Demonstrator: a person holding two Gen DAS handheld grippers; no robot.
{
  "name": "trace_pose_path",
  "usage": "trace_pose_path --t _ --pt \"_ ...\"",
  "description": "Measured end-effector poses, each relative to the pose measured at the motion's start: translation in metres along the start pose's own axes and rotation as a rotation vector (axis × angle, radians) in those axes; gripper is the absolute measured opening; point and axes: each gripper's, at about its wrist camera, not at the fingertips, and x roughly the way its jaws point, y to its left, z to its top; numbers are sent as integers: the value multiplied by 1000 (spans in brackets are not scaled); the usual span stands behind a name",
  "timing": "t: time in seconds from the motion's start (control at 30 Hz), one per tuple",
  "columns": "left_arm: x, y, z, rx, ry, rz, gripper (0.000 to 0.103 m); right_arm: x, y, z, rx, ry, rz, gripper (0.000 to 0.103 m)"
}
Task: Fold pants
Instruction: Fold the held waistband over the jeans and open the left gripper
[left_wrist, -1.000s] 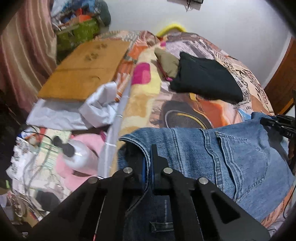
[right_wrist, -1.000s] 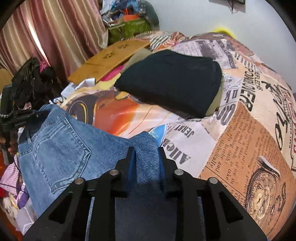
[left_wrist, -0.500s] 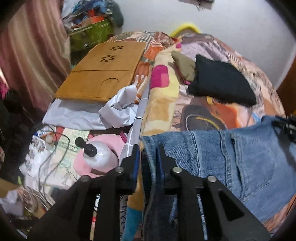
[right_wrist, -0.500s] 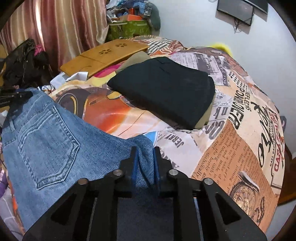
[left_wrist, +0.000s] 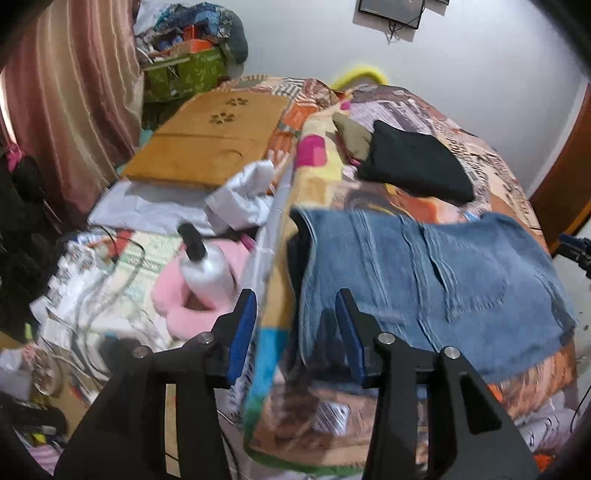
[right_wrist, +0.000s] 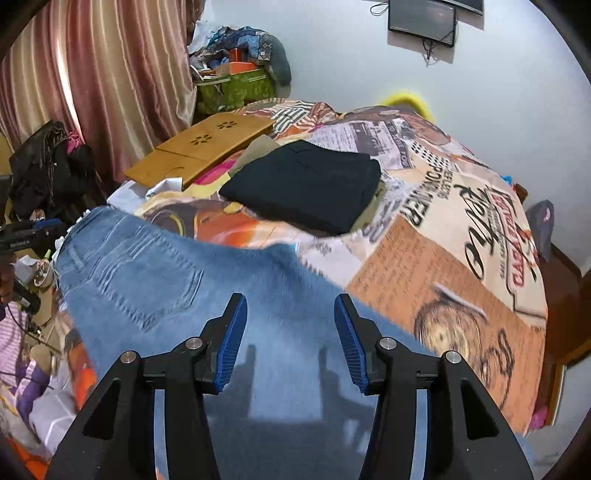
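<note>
Blue denim jeans (left_wrist: 424, 273) lie spread on the near edge of the bed, back pocket up; they also show in the right wrist view (right_wrist: 155, 273). My left gripper (left_wrist: 295, 328) is open and empty, above the jeans' left edge at the bed's side. My right gripper (right_wrist: 288, 332) is open and empty, just above the jeans' right part. The right gripper's tip shows at the far right of the left wrist view (left_wrist: 576, 247). The left gripper shows at the far left of the right wrist view (right_wrist: 29, 232).
A folded black garment (right_wrist: 306, 184) lies on an olive one (left_wrist: 352, 133) further up the patterned bedspread (right_wrist: 443, 236). A wooden lap tray (left_wrist: 210, 140), white cloth (left_wrist: 243, 195), a white bottle (left_wrist: 207, 266) on a pink cushion and cables clutter the left. Curtains (right_wrist: 103, 74) hang at the left.
Both grippers have opened and let go of the jeans, which now lie flat on the bed. Both have pulled back a little from the cloth.
</note>
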Motion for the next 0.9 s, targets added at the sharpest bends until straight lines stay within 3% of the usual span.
trace_pose_path --t 0.1,0.17,0.3,0.5,0.73,0.9 --pt "7 -2 -16 -53 22 -89 44 -9 7 -16 -15 6 -9 47" --pt "11 -8 -21 -42 11 -69 42 -11 13 -26 -30 2 -27 48" --pt "19 -22 -29 -14 -6 6 23 -5 14 -44 3 35 -3 48" --pt "7 -28 -40 22 -50 88 20 -4 18 -56 18 56 -3 48" --pt "14 -22 -50 81 -9 148 22 5 24 -79 23 118 46 48" --pt "9 -19 -46 60 10 165 29 -10 15 -95 66 93 60 48"
